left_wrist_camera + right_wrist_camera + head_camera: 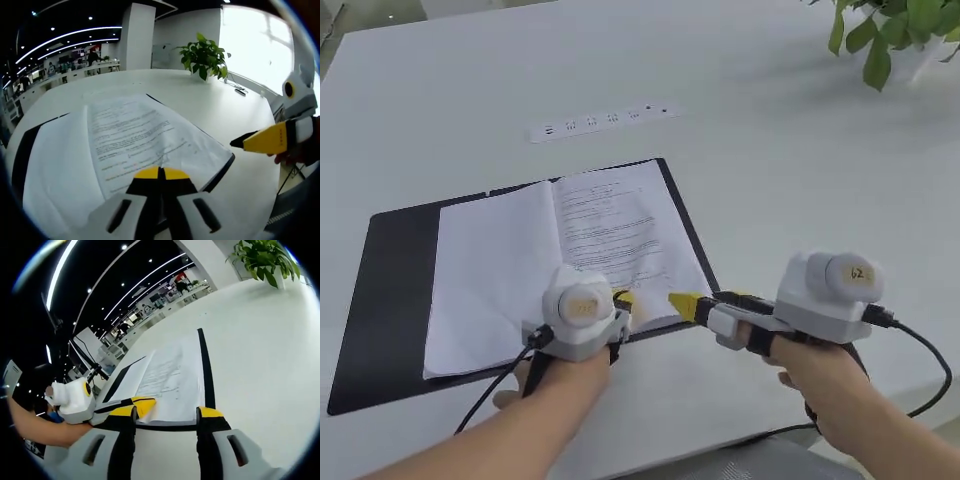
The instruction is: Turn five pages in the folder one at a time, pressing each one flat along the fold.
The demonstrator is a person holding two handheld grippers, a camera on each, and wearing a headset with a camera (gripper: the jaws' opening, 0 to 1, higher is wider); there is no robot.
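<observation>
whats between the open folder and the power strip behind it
Nothing lies there: in the head view a bare strip of white table separates the folder from the power strip.

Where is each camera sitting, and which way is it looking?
Head view: on the person's head, looking down at the open folder on the table; both arms show, holding the left gripper and right gripper.
Left gripper view: on the left gripper, low over the folder, facing the plant; its shut jaws show.
Right gripper view: on the right gripper, at the folder's near edge, looking along it; its open jaws show.
Shared: each gripper view catches the other gripper.
</observation>
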